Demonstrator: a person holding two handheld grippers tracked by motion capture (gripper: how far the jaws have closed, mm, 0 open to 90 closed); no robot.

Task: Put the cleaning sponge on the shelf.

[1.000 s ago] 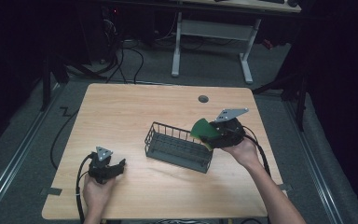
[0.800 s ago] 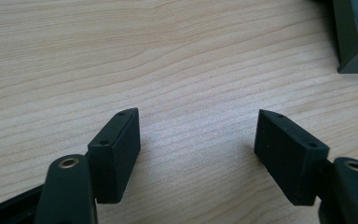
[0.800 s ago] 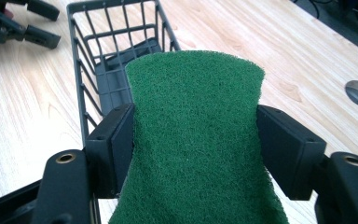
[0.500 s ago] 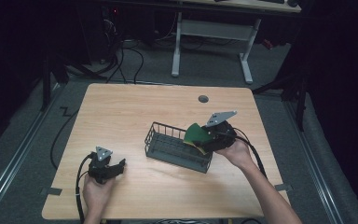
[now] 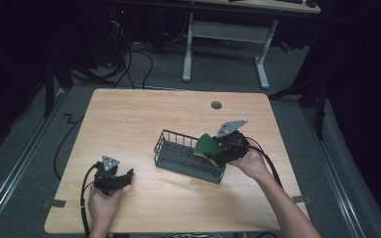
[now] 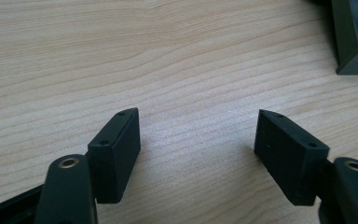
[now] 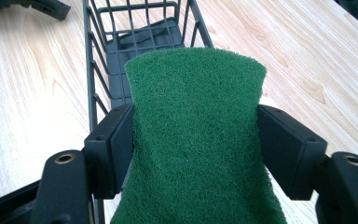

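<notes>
The right tongs (image 7: 196,140) pinch a green scouring pad (image 7: 198,140) between their jaws, just above the near end of the dark wire basket (image 5: 178,148) ahead of them, while the left tongs (image 6: 198,144) rest wide open and empty on the worktop (image 5: 144,114), well apart.

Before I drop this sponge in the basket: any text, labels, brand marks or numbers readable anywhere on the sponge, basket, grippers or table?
None: no readable text in these views.
Green sponge: plain scouring fibre, no print.
Wire basket: bare dark wire, no tag visible.
Right gripper and left gripper: plain black jaws, screws only.
Table: wood grain, no markings.
</notes>
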